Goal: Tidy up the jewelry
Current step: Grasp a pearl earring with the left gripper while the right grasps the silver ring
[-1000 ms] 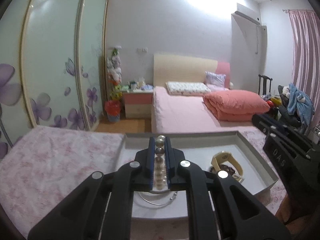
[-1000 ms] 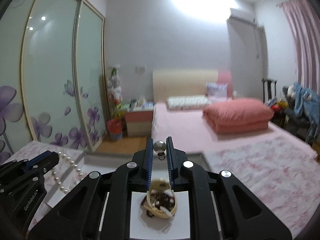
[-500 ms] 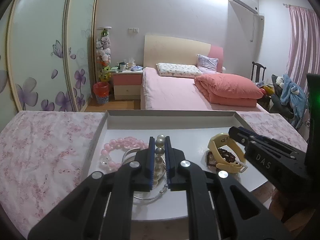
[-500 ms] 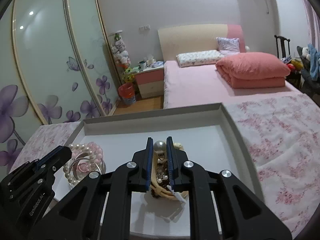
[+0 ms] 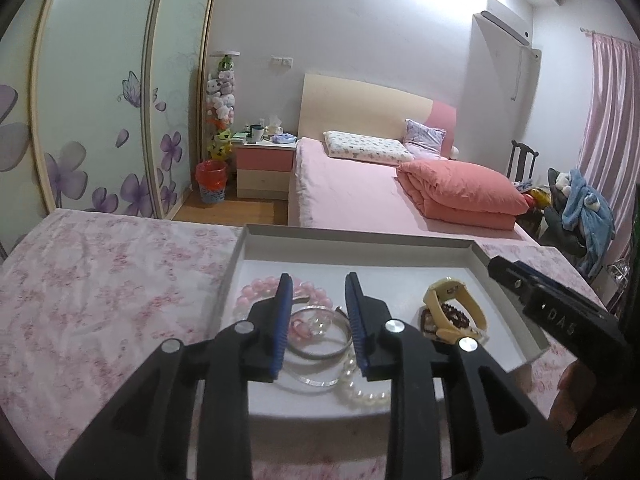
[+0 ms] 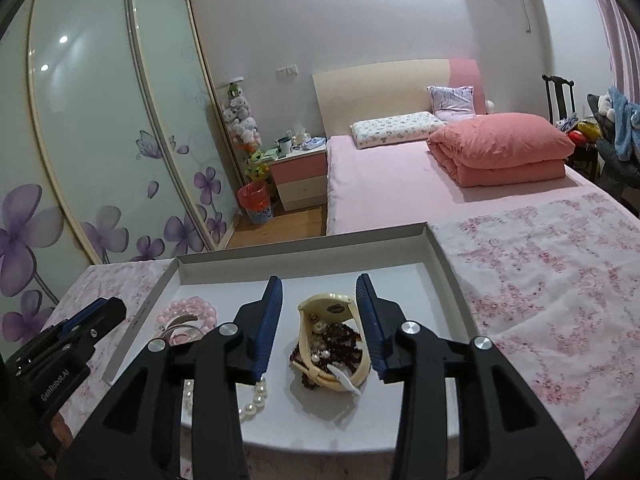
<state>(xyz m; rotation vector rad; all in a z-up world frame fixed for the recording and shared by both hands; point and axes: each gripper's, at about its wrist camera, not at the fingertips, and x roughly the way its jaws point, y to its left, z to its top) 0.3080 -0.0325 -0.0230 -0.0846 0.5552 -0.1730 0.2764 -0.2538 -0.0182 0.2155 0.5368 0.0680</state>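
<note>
The jewelry is lying in a shallow white tray [image 5: 360, 240] that is sitting on a table covered with a pink floral cloth [image 5: 100, 280]. In the left wrist view, the left gripper [image 5: 316, 316] is hovering over the tray with its blue-padded jaws spread wide and nothing between them; showing through the gap are a pink bead bracelet [image 5: 256, 286], a silver bangle [image 5: 320, 350] and a clear bangle [image 5: 308, 378], while a pearl strand [image 5: 360, 390] is curling just beside the right finger. Further right in the tray, a cream-yellow watch [image 5: 460, 308] is wrapping around a dark bead bracelet [image 5: 452, 314], and the right gripper is reaching in from the right edge. In the right wrist view, the right gripper [image 6: 320, 320] is likewise standing wide open and holding nothing, framing the cream-yellow watch [image 6: 332, 376] with the dark bead bracelet [image 6: 344, 336] and a few small pearls inside its loop. The pink bead bracelet [image 6: 188, 308] is lying to the left, the pearl strand [image 6: 256, 398] is trailing below the left finger, and the left gripper is showing at the lower left. A pink bed [image 6: 400, 172] is standing behind the table.
</note>
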